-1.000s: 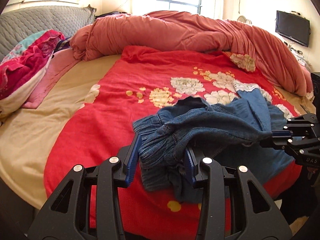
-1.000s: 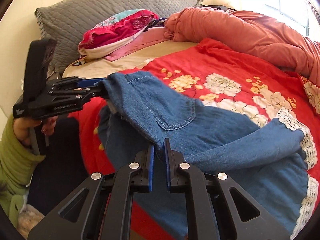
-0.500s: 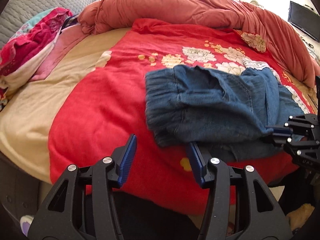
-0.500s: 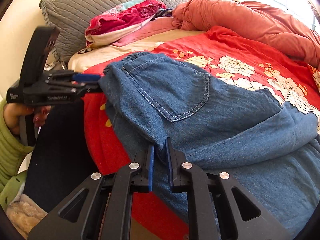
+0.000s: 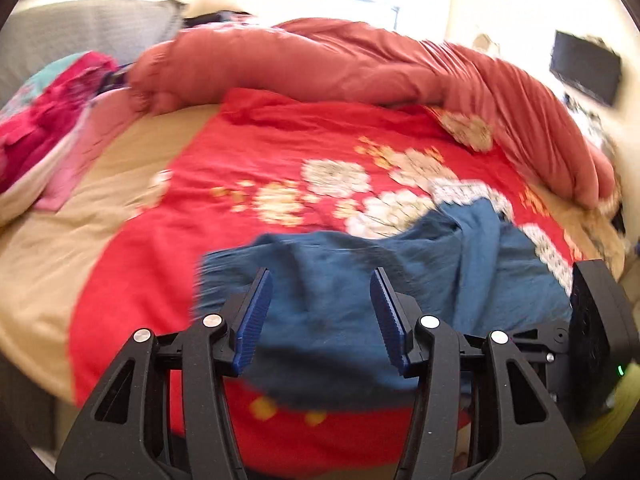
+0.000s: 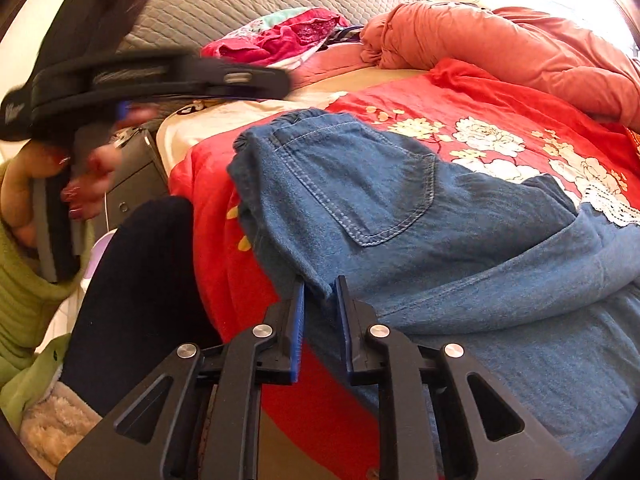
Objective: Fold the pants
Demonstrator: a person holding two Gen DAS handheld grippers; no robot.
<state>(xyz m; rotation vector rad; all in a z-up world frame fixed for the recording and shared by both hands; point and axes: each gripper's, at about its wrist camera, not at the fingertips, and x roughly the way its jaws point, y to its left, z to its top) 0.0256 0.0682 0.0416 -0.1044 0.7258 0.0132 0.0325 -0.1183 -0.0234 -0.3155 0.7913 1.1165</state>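
The blue denim pants lie folded over on the red flowered blanket, waistband at the near left, lace-trimmed hems at the right. In the left wrist view the pants are blurred and lie just beyond the fingers. My left gripper is open and empty above the waist end; it also shows, blurred, in the right wrist view, raised off the pants. My right gripper has its jaws nearly closed on the pants' near edge, with a small gap showing.
A salmon duvet is bunched along the far side of the bed. A pink and teal pile of bedding lies by the grey headboard. The person's dark leg stands against the bed edge. A wall TV hangs at the right.
My left gripper let go of the waistband a second ago, drew back, and now swings up over the pants. The pants settled flat. My right gripper's jaws opened slightly.
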